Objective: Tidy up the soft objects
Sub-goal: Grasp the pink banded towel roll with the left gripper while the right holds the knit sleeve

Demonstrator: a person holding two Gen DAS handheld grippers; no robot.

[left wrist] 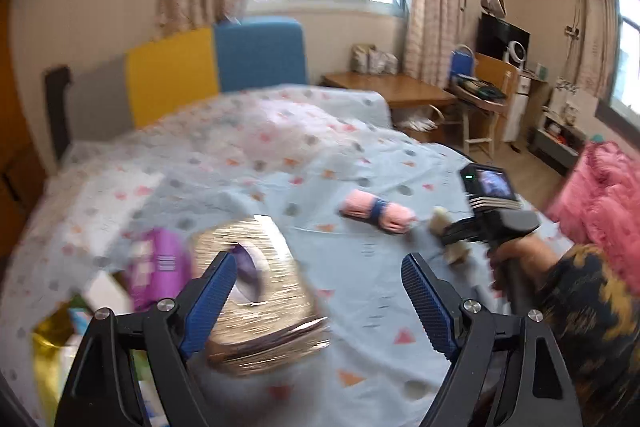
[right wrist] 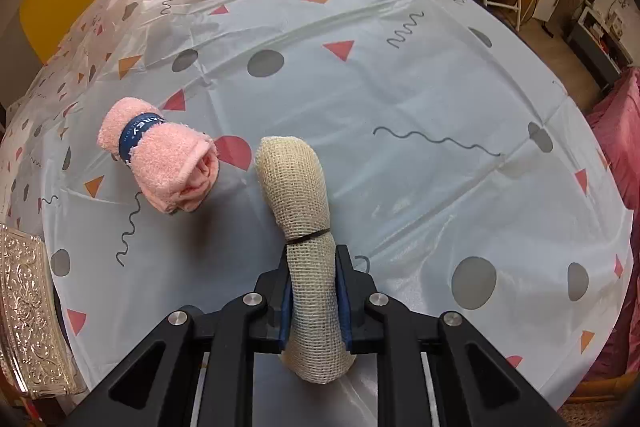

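My right gripper (right wrist: 313, 259) is shut on a rolled beige mesh cloth (right wrist: 298, 183) tied with a dark band, and holds it just over the patterned tablecloth (right wrist: 400, 87). A rolled pink towel (right wrist: 160, 157) with a blue band lies just left of the cloth. In the left wrist view, my left gripper (left wrist: 318, 267) is open and empty above the table, with a gold embossed tissue box (left wrist: 256, 291) under its left finger. The pink towel (left wrist: 378, 211) lies ahead of it, and the right gripper (left wrist: 452, 239) with the beige cloth (left wrist: 440, 217) is at the right.
The gold box (right wrist: 28, 311) also sits at the table's left edge in the right wrist view. Purple packets (left wrist: 156, 267) and a gold bag (left wrist: 48, 351) lie at the left. A pink garment (left wrist: 600, 203) is at the right. Chairs and a desk stand beyond the table.
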